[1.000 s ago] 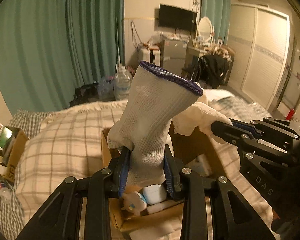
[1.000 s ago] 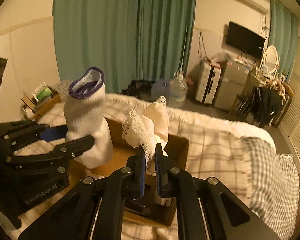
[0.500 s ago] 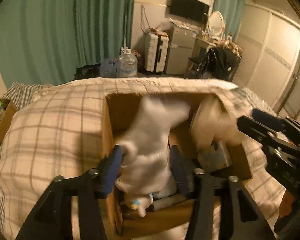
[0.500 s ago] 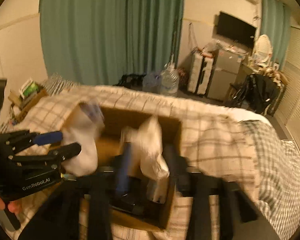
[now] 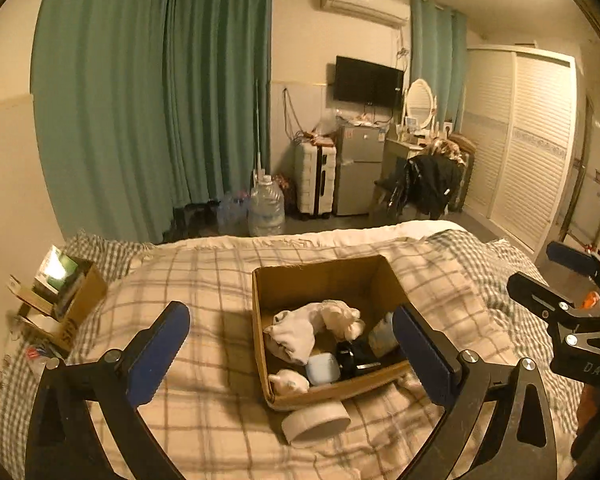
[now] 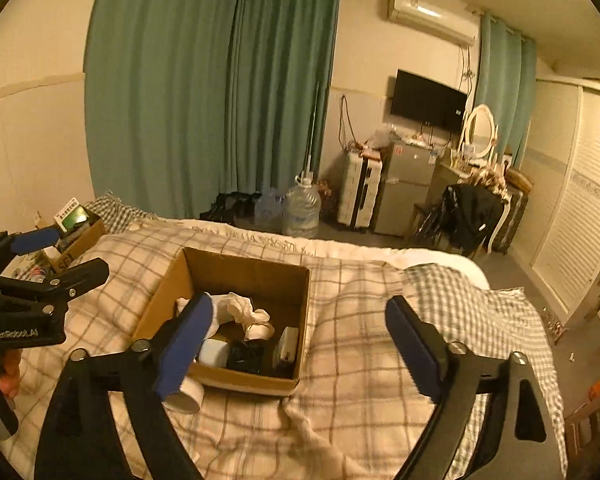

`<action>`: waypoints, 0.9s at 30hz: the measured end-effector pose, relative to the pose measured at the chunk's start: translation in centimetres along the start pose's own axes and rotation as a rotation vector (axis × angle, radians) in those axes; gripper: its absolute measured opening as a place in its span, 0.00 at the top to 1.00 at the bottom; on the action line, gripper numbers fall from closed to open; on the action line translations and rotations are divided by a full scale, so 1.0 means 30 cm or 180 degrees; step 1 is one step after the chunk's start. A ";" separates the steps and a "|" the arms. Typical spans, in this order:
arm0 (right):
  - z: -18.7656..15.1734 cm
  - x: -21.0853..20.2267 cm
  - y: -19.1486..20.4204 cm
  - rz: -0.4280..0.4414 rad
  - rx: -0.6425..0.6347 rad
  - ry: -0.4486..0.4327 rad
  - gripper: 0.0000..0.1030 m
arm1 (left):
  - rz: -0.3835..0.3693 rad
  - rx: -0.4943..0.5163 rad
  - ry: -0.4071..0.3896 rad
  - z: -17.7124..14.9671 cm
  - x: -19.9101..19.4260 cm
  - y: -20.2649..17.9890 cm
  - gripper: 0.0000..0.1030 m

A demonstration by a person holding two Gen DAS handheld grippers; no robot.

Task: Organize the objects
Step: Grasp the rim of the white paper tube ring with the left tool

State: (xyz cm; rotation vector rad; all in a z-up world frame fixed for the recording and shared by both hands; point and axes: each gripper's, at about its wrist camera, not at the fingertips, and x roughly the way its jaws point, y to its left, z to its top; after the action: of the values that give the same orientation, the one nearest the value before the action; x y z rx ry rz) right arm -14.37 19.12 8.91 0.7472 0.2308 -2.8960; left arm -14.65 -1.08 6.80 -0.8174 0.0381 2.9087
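An open cardboard box sits on the checked bedspread. Inside lie two white socks, a pale blue case, a black item and other small things. A white round tub lies on the bed against the box's near side. My left gripper is open and empty, held above and in front of the box. My right gripper is open and empty, right of the left one.
A smaller cardboard box with packets stands at the bed's left edge. Beyond the bed are a water jug, a white suitcase, a small fridge and a chair with dark clothes.
Both grippers opened and let go of the socks, which dropped into the box. Both grippers then pulled back and up from the box.
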 end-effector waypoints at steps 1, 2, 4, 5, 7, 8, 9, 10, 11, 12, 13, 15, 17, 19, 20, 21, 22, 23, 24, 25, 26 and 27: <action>-0.006 -0.027 0.006 -0.0007 -0.0022 -0.0020 0.12 | 0.0014 0.0002 -0.0017 -0.004 -0.021 -0.005 0.00; -0.014 -0.046 0.012 -0.0007 -0.0038 -0.0033 0.12 | 0.0033 -0.0009 -0.0050 -0.015 -0.048 -0.011 0.00; -0.047 -0.075 0.030 0.0022 -0.0046 -0.0069 0.08 | 0.0053 -0.0066 -0.0118 -0.044 -0.074 -0.019 0.00; -0.064 -0.079 0.036 0.0044 -0.0043 -0.0085 0.07 | 0.0072 -0.0104 -0.0131 -0.063 -0.080 -0.022 0.00; -0.114 -0.069 0.053 0.0044 0.0006 -0.0074 0.03 | 0.0091 -0.0195 -0.0133 -0.102 -0.075 -0.023 0.00; -0.139 -0.055 0.056 0.0049 0.0025 -0.0050 0.03 | 0.0122 -0.0246 -0.0128 -0.129 -0.066 -0.024 0.00; -0.168 -0.029 0.059 0.0045 0.0040 0.0004 0.03 | 0.0161 -0.0269 -0.0126 -0.150 -0.059 -0.027 0.00; -0.189 -0.008 0.060 0.0036 0.0039 0.0053 0.03 | 0.0212 -0.0288 -0.0122 -0.176 -0.046 -0.032 0.00; -0.213 0.022 0.063 -0.0005 0.0026 0.0116 0.03 | 0.0290 -0.0327 -0.0111 -0.209 -0.026 -0.036 0.00; -0.243 0.051 0.064 -0.0077 0.0004 0.0164 0.03 | 0.0345 -0.0368 -0.0091 -0.240 -0.008 -0.039 0.00; -0.269 0.072 0.063 -0.0114 -0.0015 0.0194 0.03 | 0.0364 -0.0392 -0.0054 -0.271 0.010 -0.041 0.00; -0.329 0.123 0.057 -0.0175 -0.0039 0.0312 0.03 | 0.0436 -0.0398 0.0082 -0.347 0.065 -0.048 0.00; -0.397 0.184 0.046 -0.0195 -0.0043 0.0466 0.03 | 0.0494 -0.0329 0.0250 -0.414 0.126 -0.056 0.00; -0.458 0.254 0.036 -0.0198 0.0008 0.0697 0.03 | 0.0535 -0.0308 0.0447 -0.470 0.184 -0.062 0.00; -0.475 0.278 0.033 -0.0172 0.0037 0.0788 0.03 | 0.0513 -0.0316 0.0557 -0.497 0.214 -0.066 0.00; -0.489 0.304 0.031 -0.0113 0.0068 0.0885 0.03 | 0.0492 -0.0323 0.0632 -0.513 0.233 -0.070 0.00; -0.493 0.316 0.030 -0.0095 0.0082 0.0920 0.03 | 0.0465 -0.0321 0.0693 -0.522 0.250 -0.074 0.00; -0.494 0.324 0.031 -0.0082 0.0091 0.0937 0.03 | 0.0448 -0.0304 0.0748 -0.528 0.266 -0.082 0.00; -0.491 0.330 0.031 -0.0073 0.0094 0.0943 0.03 | 0.0464 -0.0285 0.0785 -0.530 0.278 -0.088 0.00; -0.489 0.334 0.034 -0.0060 0.0093 0.0955 0.03 | 0.0487 -0.0279 0.0814 -0.532 0.292 -0.093 0.00; -0.487 0.339 0.035 -0.0051 0.0091 0.0969 0.03 | 0.0500 -0.0291 0.0840 -0.534 0.302 -0.094 0.00; -0.487 0.349 0.036 -0.0038 0.0091 0.1000 0.03 | 0.0506 -0.0313 0.0875 -0.534 0.313 -0.093 0.00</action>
State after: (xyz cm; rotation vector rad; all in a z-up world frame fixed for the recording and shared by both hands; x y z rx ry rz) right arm -16.43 19.71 -8.97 1.2088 0.2275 -2.7847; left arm -13.96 1.81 -11.74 -1.2816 -0.0163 2.9377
